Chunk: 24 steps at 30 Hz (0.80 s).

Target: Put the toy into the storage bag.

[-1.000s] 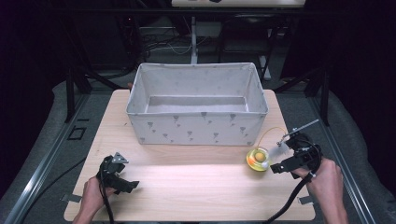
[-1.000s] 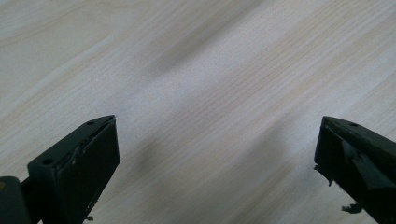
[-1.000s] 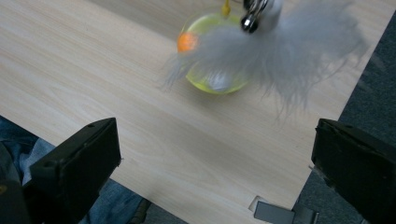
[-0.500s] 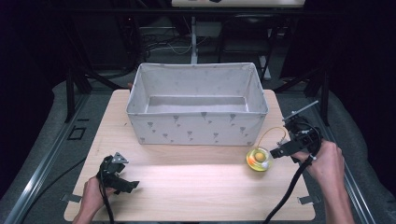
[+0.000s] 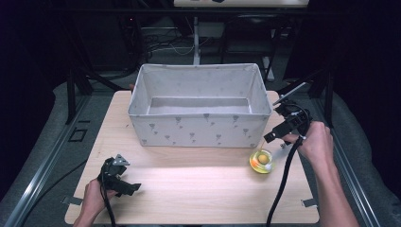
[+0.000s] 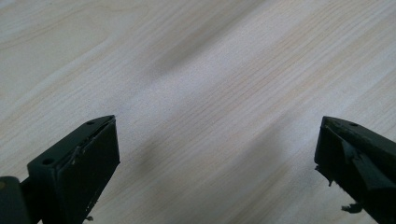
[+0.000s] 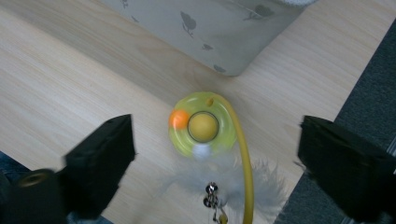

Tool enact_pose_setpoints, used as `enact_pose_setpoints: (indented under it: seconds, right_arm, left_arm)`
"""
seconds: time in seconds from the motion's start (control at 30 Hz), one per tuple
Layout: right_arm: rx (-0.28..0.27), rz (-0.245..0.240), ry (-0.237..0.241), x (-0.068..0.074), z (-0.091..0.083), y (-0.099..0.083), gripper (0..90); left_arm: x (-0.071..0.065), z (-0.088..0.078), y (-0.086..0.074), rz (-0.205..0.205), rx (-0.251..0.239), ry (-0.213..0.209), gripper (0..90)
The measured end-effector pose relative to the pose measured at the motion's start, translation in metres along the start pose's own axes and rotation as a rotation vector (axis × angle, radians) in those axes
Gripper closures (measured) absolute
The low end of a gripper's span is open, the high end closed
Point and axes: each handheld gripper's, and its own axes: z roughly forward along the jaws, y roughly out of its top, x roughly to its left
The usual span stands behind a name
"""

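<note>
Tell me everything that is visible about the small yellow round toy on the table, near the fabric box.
The toy is a small round disc of translucent yellow-green plastic, lying flat on the wooden table, just off the fabric box's front right corner and apart from it. An orange ball and a white ball sit in its ring, around a yellow centre. A thin yellow stalk curves up from it, with pale feathers and a small metal piece. The open right gripper is above it, not touching.

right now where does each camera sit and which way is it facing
High view: above the person's side, looking forward and down at table, fabric bin, both hands with tongs.
Left gripper view: rides the left tongs, facing bare wood; open jaws show.
Right gripper view: rides the right tongs, facing yellow ring toy.
Shared: toy, bin corner.
</note>
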Motion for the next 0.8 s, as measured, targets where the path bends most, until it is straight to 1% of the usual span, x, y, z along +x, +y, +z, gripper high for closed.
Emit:
enact_pose_setpoints:
  seconds: [0.03,0.07,0.2,0.23,0.27,0.3,0.33,0.4,0.43,0.47,0.63,0.8]
  right_arm:
    - [-0.003,0.000,0.005,0.000,0.001,0.001,21.5]
    - [-0.006,0.000,0.011,-0.001,0.002,0.002,26.9]
    - [-0.005,0.002,0.006,-0.002,0.006,0.004,46.2]
    - [-0.005,0.002,0.006,-0.002,0.006,0.004,46.2]
    - [-0.006,0.005,-0.002,-0.002,0.006,0.005,49.8]
    - [-0.008,0.005,0.002,-0.004,0.007,0.006,58.1]
    - [-0.011,0.011,-0.002,-0.004,0.008,0.006,60.6]
    - [-0.007,0.006,0.000,-0.005,0.009,0.008,66.0]
    - [-0.007,0.006,0.000,-0.005,0.009,0.008,66.0]
    - [-0.008,0.000,0.001,-0.005,0.010,0.008,72.0]
    - [-0.006,-0.011,-0.002,-0.002,0.011,0.010,86.5]
    - [0.003,-0.026,0.001,-0.001,0.012,0.011,88.2]
  left_arm:
    - [0.000,0.000,0.000,0.000,0.000,-0.001,0.2]
    - [0.000,0.000,0.000,0.000,-0.001,0.003,0.2]
    - [-0.001,0.000,0.000,0.002,0.001,0.004,0.2]
    - [-0.001,0.000,0.000,0.002,0.001,0.004,0.2]
    - [-0.001,0.000,0.000,0.002,0.001,0.005,0.2]
    - [0.000,0.000,0.000,0.002,0.000,0.005,0.2]
    - [0.000,0.000,0.000,0.001,0.000,0.004,0.2]
    - [0.000,0.000,0.000,0.000,0.001,0.005,0.2]
    - [0.000,0.000,0.000,0.000,0.001,0.005,0.2]
    - [-0.001,0.000,0.000,0.000,0.002,0.005,0.3]
    - [-0.001,0.000,0.000,0.003,0.003,0.005,0.2]
    - [0.000,0.000,0.000,0.000,0.004,0.004,0.2]
